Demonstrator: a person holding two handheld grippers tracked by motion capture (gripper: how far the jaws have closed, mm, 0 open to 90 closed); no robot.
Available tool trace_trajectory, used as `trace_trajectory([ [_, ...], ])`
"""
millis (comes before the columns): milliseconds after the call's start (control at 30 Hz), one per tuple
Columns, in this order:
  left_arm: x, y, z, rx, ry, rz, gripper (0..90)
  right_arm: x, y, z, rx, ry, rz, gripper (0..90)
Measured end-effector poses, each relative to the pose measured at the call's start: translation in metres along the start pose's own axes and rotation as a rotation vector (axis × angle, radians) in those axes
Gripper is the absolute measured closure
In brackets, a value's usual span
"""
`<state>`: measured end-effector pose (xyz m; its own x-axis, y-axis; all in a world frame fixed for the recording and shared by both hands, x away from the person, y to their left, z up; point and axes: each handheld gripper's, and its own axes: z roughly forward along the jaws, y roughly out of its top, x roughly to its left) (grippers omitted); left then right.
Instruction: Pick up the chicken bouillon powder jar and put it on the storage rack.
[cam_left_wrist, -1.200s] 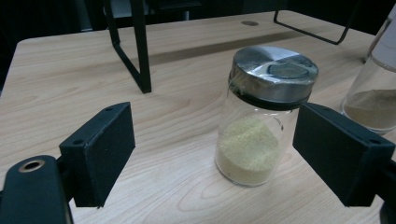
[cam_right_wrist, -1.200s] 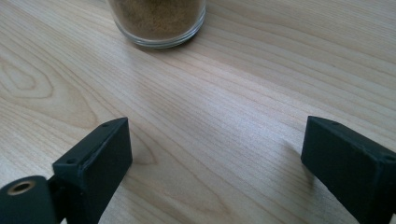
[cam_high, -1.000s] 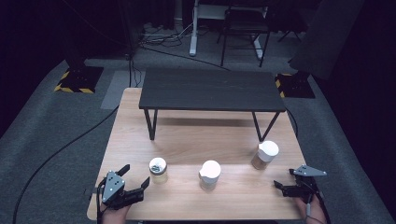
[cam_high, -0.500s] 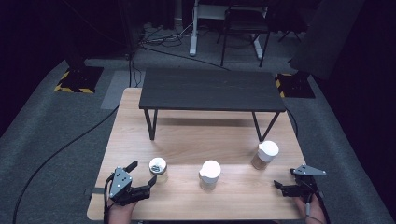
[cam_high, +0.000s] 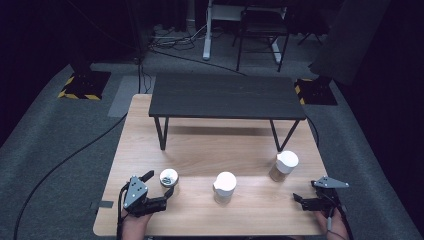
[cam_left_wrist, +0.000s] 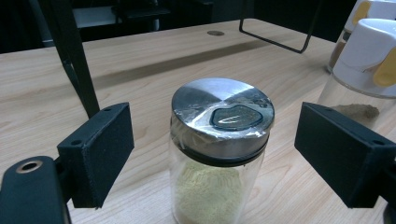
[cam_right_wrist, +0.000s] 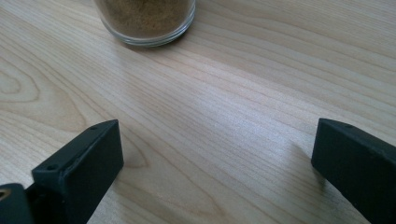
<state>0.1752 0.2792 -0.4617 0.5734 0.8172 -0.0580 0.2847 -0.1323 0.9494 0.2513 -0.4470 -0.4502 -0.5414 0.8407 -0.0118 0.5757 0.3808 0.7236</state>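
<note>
A small glass jar (cam_left_wrist: 222, 112) with a steel lid and yellowish powder stands near the wooden table's (cam_high: 215, 145) front left. My left gripper (cam_high: 160, 183) is open with a jaw on either side of the jar (cam_high: 168, 177), pads clear of the glass; its jaws have just widened slightly. At the front right my right gripper (cam_high: 304, 192) is open over bare wood, its jaws (cam_right_wrist: 215, 158) having just been opening with nothing between them. A glass jar of brown powder (cam_right_wrist: 147, 18) stands just beyond it.
A white-lidded jar (cam_high: 225, 186) stands at the front middle and another (cam_high: 286, 165) at the right. A low black table (cam_high: 225, 95) on thin legs stands across the back of the wood. Both white lids (cam_left_wrist: 369, 60) show to the right of the left gripper.
My left gripper has moved right and forward until its jaws stand around the steel-lidded jar. The right hand has stayed where it was.
</note>
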Motion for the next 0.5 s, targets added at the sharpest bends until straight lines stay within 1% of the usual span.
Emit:
trace_trajectory([
  [167, 0.0, 0.0, 0.004, 0.012, -0.015, -0.006, 11.8, 0.0, 0.0, 0.0, 0.0, -0.002, 0.002, 2.0],
  [267, 0.002, 0.0, 0.008, 0.03, -0.022, -0.012, 11.8, 0.0, 0.0, 0.0, 0.0, -0.002, 0.002, 2.0],
  [500, 0.003, 0.0, 0.015, 0.065, -0.018, -0.01, 11.8, 0.0, 0.0, 0.0, 0.0, -0.002, 0.002, 1.9],
])
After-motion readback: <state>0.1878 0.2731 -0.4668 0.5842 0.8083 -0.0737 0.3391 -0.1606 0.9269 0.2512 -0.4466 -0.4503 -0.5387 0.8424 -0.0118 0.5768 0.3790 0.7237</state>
